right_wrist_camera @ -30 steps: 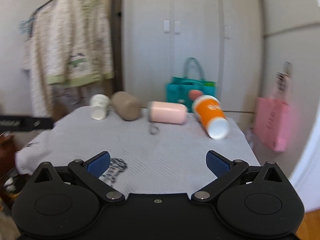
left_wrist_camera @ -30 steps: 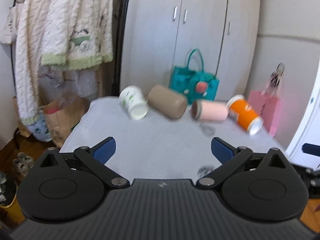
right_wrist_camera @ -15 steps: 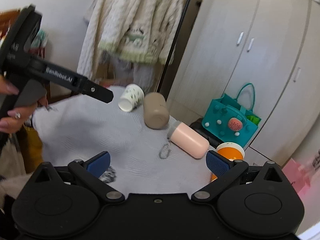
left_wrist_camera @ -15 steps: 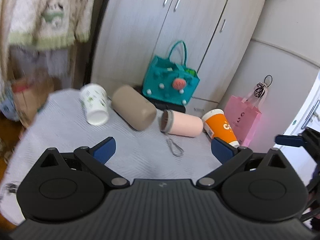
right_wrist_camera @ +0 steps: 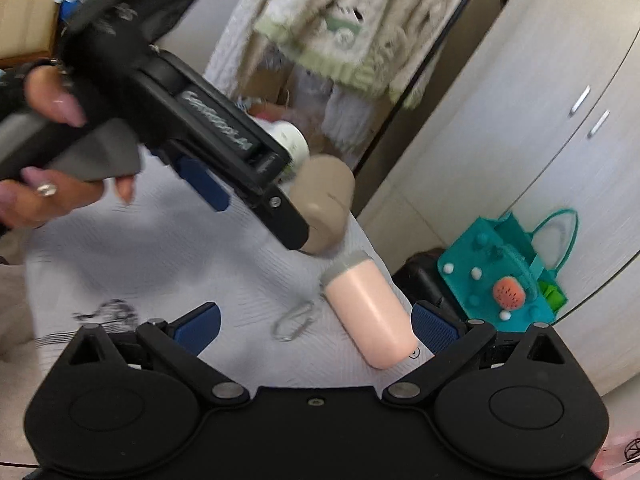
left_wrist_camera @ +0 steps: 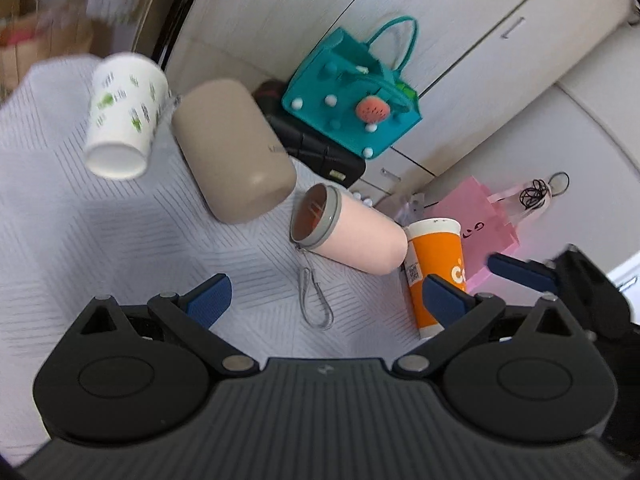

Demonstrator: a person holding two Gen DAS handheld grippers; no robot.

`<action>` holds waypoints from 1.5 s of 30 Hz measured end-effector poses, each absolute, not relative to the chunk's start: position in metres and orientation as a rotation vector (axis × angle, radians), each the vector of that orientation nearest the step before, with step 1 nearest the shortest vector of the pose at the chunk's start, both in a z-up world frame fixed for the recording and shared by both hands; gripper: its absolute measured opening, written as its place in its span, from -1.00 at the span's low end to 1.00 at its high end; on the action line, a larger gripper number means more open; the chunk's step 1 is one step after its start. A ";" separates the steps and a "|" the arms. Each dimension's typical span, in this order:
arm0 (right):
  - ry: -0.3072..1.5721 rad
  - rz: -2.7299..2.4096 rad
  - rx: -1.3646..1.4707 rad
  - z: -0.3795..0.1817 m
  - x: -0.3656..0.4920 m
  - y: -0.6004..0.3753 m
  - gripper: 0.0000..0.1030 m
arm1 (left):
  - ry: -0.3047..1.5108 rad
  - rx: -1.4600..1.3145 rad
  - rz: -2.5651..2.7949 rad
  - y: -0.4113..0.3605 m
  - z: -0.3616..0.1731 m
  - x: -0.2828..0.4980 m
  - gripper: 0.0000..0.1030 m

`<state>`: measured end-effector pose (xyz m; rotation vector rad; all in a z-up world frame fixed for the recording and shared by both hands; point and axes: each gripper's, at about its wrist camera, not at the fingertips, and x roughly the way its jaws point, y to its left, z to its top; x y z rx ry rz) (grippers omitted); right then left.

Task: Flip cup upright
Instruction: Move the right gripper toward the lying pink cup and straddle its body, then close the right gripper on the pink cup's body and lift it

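Observation:
Several cups lie on their sides on the white tablecloth (left_wrist_camera: 100,240): a white paper cup with green print (left_wrist_camera: 124,116), a beige tumbler (left_wrist_camera: 232,152), a pink tumbler with a grey rim (left_wrist_camera: 352,236) and an orange paper cup (left_wrist_camera: 436,268). My left gripper (left_wrist_camera: 324,296) is open and empty, above the pink tumbler's cord loop (left_wrist_camera: 316,300). My right gripper (right_wrist_camera: 316,324) is open and empty, with the pink tumbler (right_wrist_camera: 372,316) between its fingers' line. The left gripper body (right_wrist_camera: 192,128) crosses the right wrist view, hiding most of the white cup.
A teal handbag (left_wrist_camera: 356,92) and a pink paper bag (left_wrist_camera: 480,220) stand on the floor beyond the table's far edge. Wardrobe doors (right_wrist_camera: 540,128) are behind. Knitted clothes (right_wrist_camera: 344,20) hang at the back left.
Both grippers have moved forward and tilted down over the table. The pink tumbler and orange cup now sit much closer to both. Both stay open.

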<state>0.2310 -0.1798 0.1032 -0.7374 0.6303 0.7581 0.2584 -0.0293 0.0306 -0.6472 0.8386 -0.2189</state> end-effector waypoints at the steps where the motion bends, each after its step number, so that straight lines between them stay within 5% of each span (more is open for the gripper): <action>1: 0.658 0.757 -0.738 0.099 0.243 -0.178 0.99 | 0.847 -0.668 -0.220 -0.029 0.028 0.261 1.00; 24: 0.807 0.816 -0.786 0.036 0.340 -0.165 0.88 | 0.878 -0.621 -0.168 -0.023 0.005 0.282 0.97; 31: 0.822 0.779 -0.814 0.031 0.344 -0.162 0.53 | 0.883 -0.640 -0.166 -0.014 0.001 0.281 0.98; 45: 0.978 0.665 -0.693 0.041 0.311 -0.166 0.45 | 0.910 -0.680 -0.243 -0.016 -0.001 0.257 0.99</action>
